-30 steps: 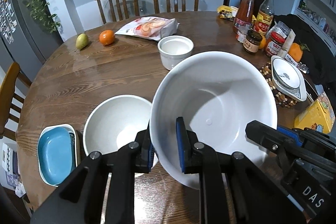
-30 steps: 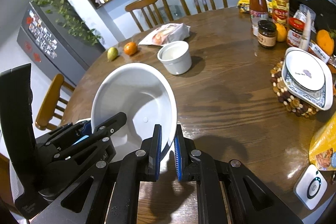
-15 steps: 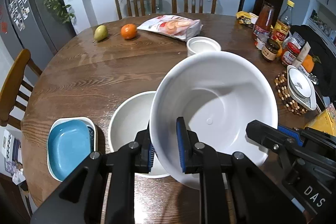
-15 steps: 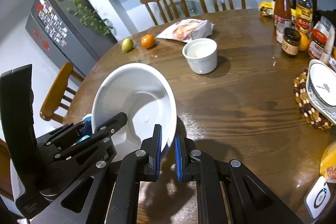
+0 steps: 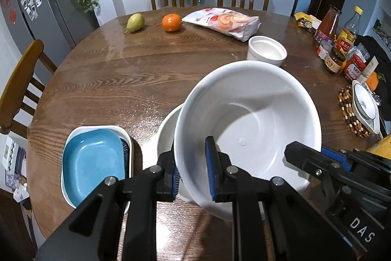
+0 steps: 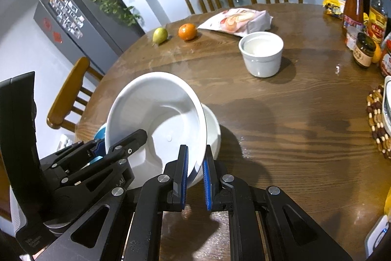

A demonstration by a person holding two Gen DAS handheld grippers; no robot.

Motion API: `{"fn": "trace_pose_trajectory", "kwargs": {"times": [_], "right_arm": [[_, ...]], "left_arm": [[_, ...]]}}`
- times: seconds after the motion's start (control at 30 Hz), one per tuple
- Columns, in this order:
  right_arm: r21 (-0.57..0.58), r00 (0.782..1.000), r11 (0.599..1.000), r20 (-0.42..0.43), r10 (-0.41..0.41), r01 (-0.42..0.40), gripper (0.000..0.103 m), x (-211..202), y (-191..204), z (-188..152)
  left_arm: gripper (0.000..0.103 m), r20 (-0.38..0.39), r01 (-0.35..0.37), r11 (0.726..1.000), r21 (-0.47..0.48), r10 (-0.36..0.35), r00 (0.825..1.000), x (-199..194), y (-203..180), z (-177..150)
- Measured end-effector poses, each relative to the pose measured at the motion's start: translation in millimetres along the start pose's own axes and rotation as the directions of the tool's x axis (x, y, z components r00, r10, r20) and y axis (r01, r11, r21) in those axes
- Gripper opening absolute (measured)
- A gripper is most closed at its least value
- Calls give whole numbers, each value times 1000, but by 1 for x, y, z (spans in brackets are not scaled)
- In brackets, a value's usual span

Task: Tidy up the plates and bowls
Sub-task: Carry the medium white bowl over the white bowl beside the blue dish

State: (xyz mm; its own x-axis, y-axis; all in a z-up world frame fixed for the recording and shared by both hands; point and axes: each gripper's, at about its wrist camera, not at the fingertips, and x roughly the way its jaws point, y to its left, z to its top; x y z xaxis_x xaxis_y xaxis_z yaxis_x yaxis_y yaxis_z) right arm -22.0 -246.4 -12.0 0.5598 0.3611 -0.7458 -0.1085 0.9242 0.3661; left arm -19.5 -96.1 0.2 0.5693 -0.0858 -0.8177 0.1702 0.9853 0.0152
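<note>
**Two grippers carry one white bowl above a second bowl**

Two grippers hold the same large white bowl (image 5: 246,129) by its rim, one on each side. The left gripper (image 5: 193,168) pinches the near left part of the rim: one blue pad is inside the bowl, the other is outside against the wall. The right gripper (image 6: 195,163) pinches the rim on the other side in the same way, with its jaws almost pressed together on the thin wall.

The bowl is tilted, so its opening faces a little toward the cameras, and it hangs over the round wooden table (image 5: 122,80). Directly under it, partly hidden, stands a second white bowl (image 5: 168,129) of similar size (only its left edge shows in the left wrist view, and its right side in the right wrist view). I cannot tell if the two bowls touch.

Just beside the lower bowl, to its left, lies a blue dish (image 5: 92,163) inside a white rectangular dish (image 5: 127,138). Farther away on the table stands a small white cup (image 5: 266,53), well apart from the bowls. Near the far edge lie a pear (image 5: 135,22), an orange (image 5: 171,22) and a snack bag (image 5: 224,22). On the right side stand bottles and jars (image 5: 334,40) and a plate on a beaded mat (image 5: 352,111).
</note>
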Motion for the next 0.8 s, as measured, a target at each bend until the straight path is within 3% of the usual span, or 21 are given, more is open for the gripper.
{"fn": "trace_pose_trajectory", "kwargs": {"times": [0.8], "right_arm": [[-16,990,999,-140,-31,29,13,49,7,2]], "left_arm": [[16,-128,-9,1000,2,9,992,44,14,-6]]}}
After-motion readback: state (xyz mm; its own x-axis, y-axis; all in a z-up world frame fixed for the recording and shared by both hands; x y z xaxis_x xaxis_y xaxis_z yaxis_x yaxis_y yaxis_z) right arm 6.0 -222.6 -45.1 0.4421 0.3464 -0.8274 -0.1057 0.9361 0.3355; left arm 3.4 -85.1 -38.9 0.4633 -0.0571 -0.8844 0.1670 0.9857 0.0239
